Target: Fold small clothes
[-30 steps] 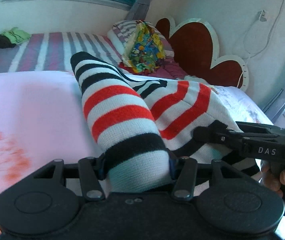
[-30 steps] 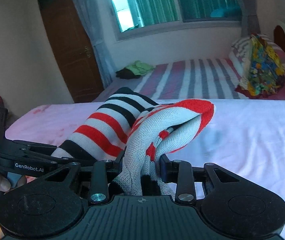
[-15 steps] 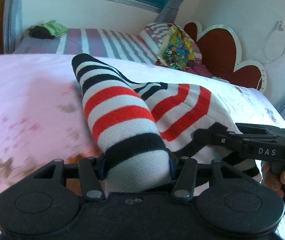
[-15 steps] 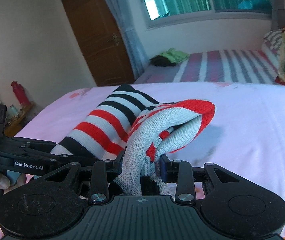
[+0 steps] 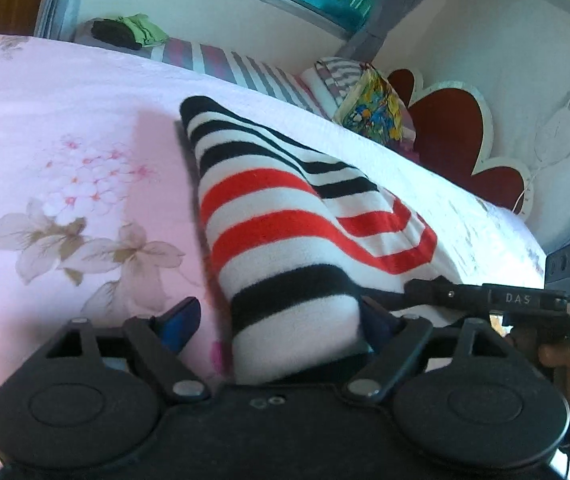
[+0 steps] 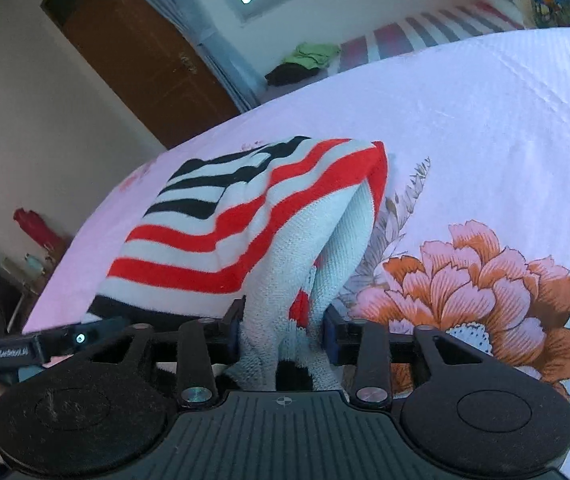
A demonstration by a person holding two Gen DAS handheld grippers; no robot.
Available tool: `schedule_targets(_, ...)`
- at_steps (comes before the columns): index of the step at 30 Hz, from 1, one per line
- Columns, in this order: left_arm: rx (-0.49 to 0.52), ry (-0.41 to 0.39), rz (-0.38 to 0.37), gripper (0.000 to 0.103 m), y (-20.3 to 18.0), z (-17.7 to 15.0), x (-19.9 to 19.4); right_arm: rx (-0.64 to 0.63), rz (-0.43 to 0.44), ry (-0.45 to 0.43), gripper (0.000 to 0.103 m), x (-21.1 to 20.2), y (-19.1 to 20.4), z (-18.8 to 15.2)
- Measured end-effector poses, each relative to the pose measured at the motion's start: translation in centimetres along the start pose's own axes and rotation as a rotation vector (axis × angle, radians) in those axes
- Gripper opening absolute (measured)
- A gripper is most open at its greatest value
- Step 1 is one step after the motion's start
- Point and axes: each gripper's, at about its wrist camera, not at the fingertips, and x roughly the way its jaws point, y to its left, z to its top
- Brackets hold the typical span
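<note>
Pink flowered bed sheet (image 5: 65,152) carries the striped sweater (image 5: 285,216), folded and lying flat. At its near edge the left gripper (image 5: 281,320) stands wide around the knit, while the right gripper (image 6: 283,330) pinches a bunched corner.

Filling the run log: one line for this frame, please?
step: fold laid down | left hand-held gripper: open, fingers apart around striped sweater | right hand-held gripper: shut on sweater | surface: floral bedsheet

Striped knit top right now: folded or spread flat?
Folded. The striped top is doubled over, its red-edged fold showing white inner layers, and it rests on the floral bedsheet.
</note>
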Motion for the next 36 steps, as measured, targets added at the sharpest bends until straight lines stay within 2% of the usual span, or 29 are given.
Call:
schedule_targets(2, 0.024, -0.02, 0.021, 0.084, -0.5, -0.2, -1.5, -0.007, -0.039, -0.039, 0.051, -1.7, -0.3, 0.7)
schedule_targets(5, 0.082, -0.098, 0.063, 0.079, -1.5, 0.0, -4.5, -0.06, -0.099, -0.14, 0.05, -4.6, 1.0, 1.2)
schedule_targets(6, 0.089, -0.123, 0.058, 0.075, -1.7, 0.3, -5.1, -0.098, -0.088, -0.162, 0.05, -5.2, 1.7, 1.7)
schedule_targets(7, 0.095, -0.139, 0.048, 0.053, -1.8, 0.5, -5.5, -0.134, -0.083, -0.171, 0.042, -5.4, 2.8, 1.8)
schedule_targets(8, 0.109, -0.144, 0.036, 0.04, -2.2, 0.9, -5.5, -0.187, -0.082, -0.17, 0.03, -5.2, 3.8, 2.0)
schedule_targets(9, 0.119, -0.133, 0.034, 0.032, -2.7, 1.2, -5.2, -0.241, -0.086, -0.159, 0.029, -4.8, 4.9, 2.0)
schedule_targets(11, 0.157, -0.093, 0.03, 0.032, -3.7, 1.6, -3.7, -0.335, -0.111, -0.126, 0.029, -3.5, 6.6, 1.4)
schedule_targets(13, 0.204, -0.031, 0.063, 0.037, -4.8, 1.4, -1.8, -0.388, -0.152, -0.085, 0.029, -1.5, 6.9, 1.0)
schedule_targets(15, 0.213, -0.024, 0.08, 0.038, -4.9, 0.9, -0.8, -0.432, -0.258, -0.017, 0.027, 0.7, 6.1, 0.2)
schedule_targets(17, 0.177, -0.018, 0.078, 0.038, -4.4, 0.5, -0.6, -0.409, -0.238, -0.029, 0.027, 0.8, 4.8, -0.4)
schedule_targets(20, 0.179, -0.016, 0.081, 0.038, -4.3, 0.5, -0.9, -0.393, -0.229, -0.028, 0.027, 0.9, 5.0, 0.1)
schedule_targets(23, 0.137, -0.077, 0.038, 0.035, -3.7, 1.5, -2.2, -0.27, -0.153, -0.129, 0.027, -0.9, 4.5, 2.0)
schedule_targets(26, 0.116, -0.076, 0.048, 0.035, -3.0, 3.2, -1.1, -0.194, -0.169, -0.153, 0.027, -0.8, 3.6, 4.4)
schedule_targets(29, 0.098, -0.049, 0.056, 0.035, -2.9, 4.3, 0.7, -0.199, -0.149, -0.127, 0.027, 1.4, 3.7, 6.3)
schedule_targets(30, 0.1, -0.033, 0.062, 0.036, -2.9, 4.5, 1.3, -0.215, -0.143, -0.099, 0.027, 2.1, 3.9, 6.5)
schedule_targets(32, 0.108, -0.009, 0.078, 0.038, -2.8, 4.5, 1.9, -0.269, -0.203, -0.002, 0.027, 4.4, 3.9, 6.5)
schedule_targets(33, 0.12, -0.002, 0.085, 0.038, -2.9, 4.4, 2.0, -0.291, -0.206, -0.001, 0.027, 4.9, 3.6, 6.3)
schedule_targets(36, 0.144, 0.006, 0.099, 0.039, -3.2, 3.9, 1.9, -0.248, -0.206, -0.013, 0.027, 4.8, 2.4, 6.6)
